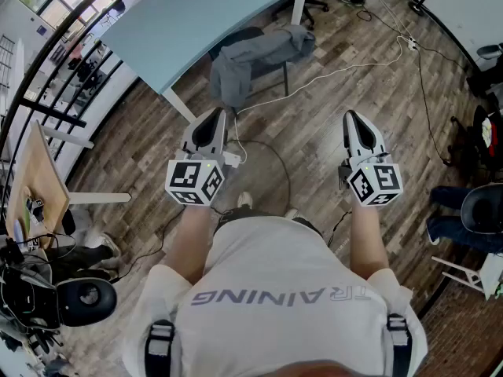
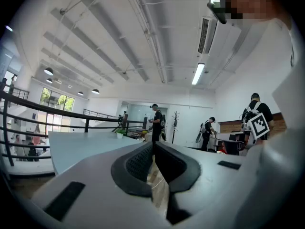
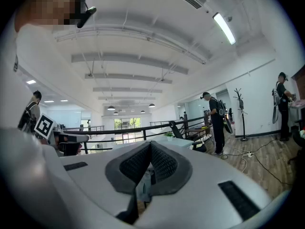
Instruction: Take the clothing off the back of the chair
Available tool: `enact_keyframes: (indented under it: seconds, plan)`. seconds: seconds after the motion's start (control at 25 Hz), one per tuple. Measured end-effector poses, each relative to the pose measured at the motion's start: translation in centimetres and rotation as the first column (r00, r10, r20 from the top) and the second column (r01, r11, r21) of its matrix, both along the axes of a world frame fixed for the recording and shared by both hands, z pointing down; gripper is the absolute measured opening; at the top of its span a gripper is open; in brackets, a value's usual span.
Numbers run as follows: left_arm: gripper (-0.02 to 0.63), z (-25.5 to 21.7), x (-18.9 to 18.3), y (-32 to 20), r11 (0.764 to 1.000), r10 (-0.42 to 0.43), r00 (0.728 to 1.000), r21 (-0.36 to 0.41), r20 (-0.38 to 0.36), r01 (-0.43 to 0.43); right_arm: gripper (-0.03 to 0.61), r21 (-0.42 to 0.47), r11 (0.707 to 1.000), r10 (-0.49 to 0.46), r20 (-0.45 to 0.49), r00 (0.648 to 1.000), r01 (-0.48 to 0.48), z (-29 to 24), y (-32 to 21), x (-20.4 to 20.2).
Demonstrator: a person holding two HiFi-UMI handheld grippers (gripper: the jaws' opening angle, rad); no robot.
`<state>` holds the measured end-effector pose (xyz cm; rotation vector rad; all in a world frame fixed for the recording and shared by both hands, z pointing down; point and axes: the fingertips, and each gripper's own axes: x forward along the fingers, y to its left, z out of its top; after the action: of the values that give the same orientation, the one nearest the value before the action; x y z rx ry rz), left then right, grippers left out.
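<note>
Grey clothing [image 1: 255, 57] is draped over the chair [image 1: 245, 34] by the bench [image 1: 196, 14], its long axis seemingly along the bench edge; left gripper [image 1: 214, 118] and right gripper [image 1: 351, 120] jaws are pressed together, empty

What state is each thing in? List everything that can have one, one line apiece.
left claw: shut, nothing in it.
right claw: shut, nothing in it.
clothing: draped over the chair, neither claw touching it.
chair: upright, partly tucked under the table.
cable: lying loose across the floor.
</note>
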<state>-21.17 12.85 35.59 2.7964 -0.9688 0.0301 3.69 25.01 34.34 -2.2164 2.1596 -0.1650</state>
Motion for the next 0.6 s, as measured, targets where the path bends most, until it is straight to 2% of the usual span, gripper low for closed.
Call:
enact_keyframes:
  seconds: [0.6]
  plan:
    - [0.044, 0.42, -0.52, -0.58, 1.000, 0.004, 1.000, -0.021, -0.001, -0.004, 0.020, 0.009, 1.000, -0.003, 0.005, 1.000, 0.003, -0.01, -0.76, -0.77]
